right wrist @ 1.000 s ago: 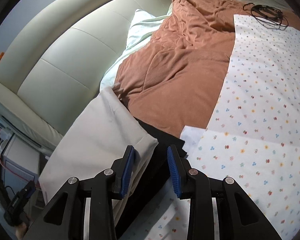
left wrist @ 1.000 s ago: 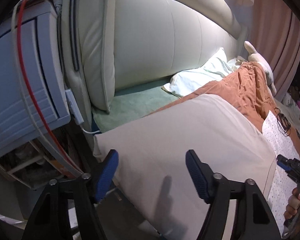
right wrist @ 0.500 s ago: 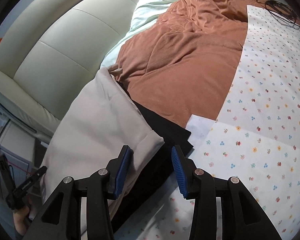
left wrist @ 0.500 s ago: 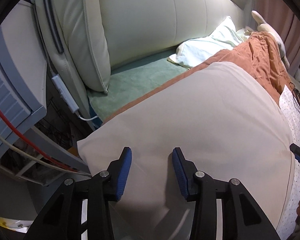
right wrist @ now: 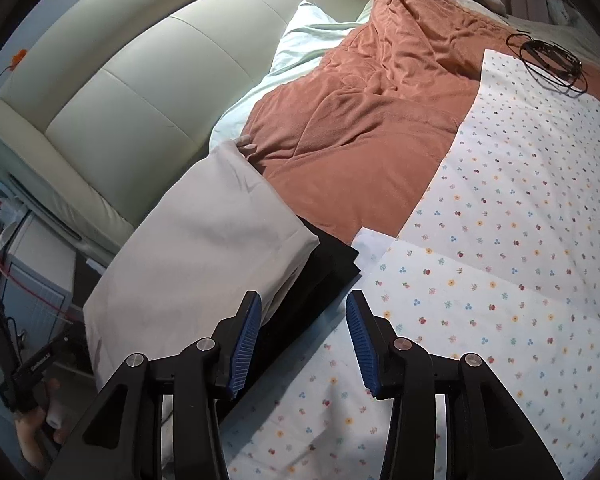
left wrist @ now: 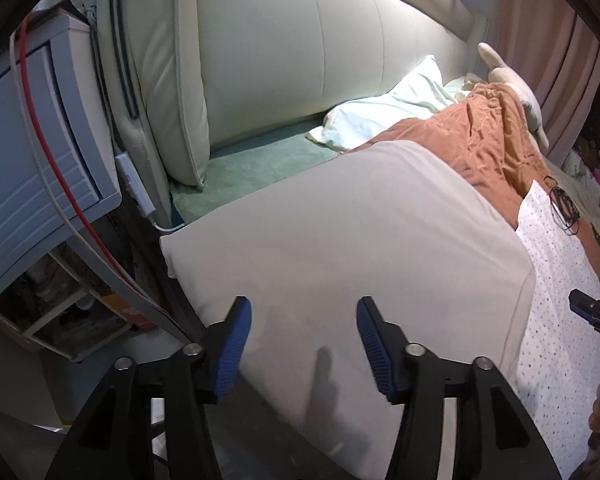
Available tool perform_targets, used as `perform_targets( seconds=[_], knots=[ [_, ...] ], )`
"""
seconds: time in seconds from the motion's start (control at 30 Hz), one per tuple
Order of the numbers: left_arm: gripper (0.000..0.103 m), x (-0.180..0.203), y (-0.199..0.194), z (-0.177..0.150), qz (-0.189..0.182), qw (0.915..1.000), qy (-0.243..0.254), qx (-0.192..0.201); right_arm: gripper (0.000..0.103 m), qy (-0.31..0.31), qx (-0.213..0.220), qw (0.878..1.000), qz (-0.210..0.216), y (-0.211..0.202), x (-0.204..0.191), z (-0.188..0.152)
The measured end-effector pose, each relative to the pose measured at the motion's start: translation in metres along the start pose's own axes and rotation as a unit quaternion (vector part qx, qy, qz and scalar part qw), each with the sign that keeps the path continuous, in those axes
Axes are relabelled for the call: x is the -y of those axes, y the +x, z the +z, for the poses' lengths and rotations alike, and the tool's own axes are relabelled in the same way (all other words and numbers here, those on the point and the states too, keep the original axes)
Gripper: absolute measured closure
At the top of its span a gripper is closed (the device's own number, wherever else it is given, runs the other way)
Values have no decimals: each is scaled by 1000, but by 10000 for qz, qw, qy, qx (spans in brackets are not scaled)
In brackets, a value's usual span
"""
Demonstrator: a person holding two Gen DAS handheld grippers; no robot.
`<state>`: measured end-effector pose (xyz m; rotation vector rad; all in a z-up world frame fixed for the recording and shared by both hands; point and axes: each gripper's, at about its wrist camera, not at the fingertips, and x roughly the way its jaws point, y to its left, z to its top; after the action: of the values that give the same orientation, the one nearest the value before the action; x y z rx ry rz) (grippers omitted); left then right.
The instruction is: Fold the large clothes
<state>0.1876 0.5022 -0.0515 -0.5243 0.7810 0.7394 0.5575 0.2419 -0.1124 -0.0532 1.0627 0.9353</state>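
A folded cream garment (left wrist: pixel 356 240) lies flat at the bed's near edge; it also shows in the right wrist view (right wrist: pixel 204 240), resting on a folded black garment (right wrist: pixel 320 272). My left gripper (left wrist: pixel 302 340) is open and empty, just above the cream garment's near edge. My right gripper (right wrist: pixel 302 338) is open and empty, above the black garment's edge and the floral sheet (right wrist: pixel 500 240). The right gripper's tip shows in the left wrist view (left wrist: pixel 592 312).
A rust-orange blanket (right wrist: pixel 372 112) is bunched on the bed. A pale pillow (left wrist: pixel 384 112) leans at the cream headboard (left wrist: pixel 300 52). A grey nightstand (left wrist: pixel 32 148) with a red cable stands left. A black cord (right wrist: pixel 548 60) lies on the sheet.
The left gripper's jaws narrowed over the cream garment half a second ago and have now opened wide again as it drew back. The right gripper opened wider and pulled back slightly.
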Motion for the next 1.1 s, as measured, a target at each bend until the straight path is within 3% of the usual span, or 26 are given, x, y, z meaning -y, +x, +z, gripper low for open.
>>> perform_targets(
  seconds=[0.07,0.13,0.3,0.43,1.1],
  knots=[
    [16,8,-15,-4,-38,9998,52,201,37,-57,70,10000,-16,-14,-1,-5],
    [12,15,-27,-8,-127,9994,80,302,23,-126,132,9998,-1,-29,-2,-8],
    [8,35,-51,-25,-360,9985,179,361,0,-295,229,9990,-259,-65,-2,-22],
    [2,50,-70,-41,-502,9975,266,415,0,-348,200,9990,-186,-93,0,-39],
    [2,115,-181,-120,-1112,9861,731,993,0,-406,1055,9917,-613,-258,49,-118]
  ],
)
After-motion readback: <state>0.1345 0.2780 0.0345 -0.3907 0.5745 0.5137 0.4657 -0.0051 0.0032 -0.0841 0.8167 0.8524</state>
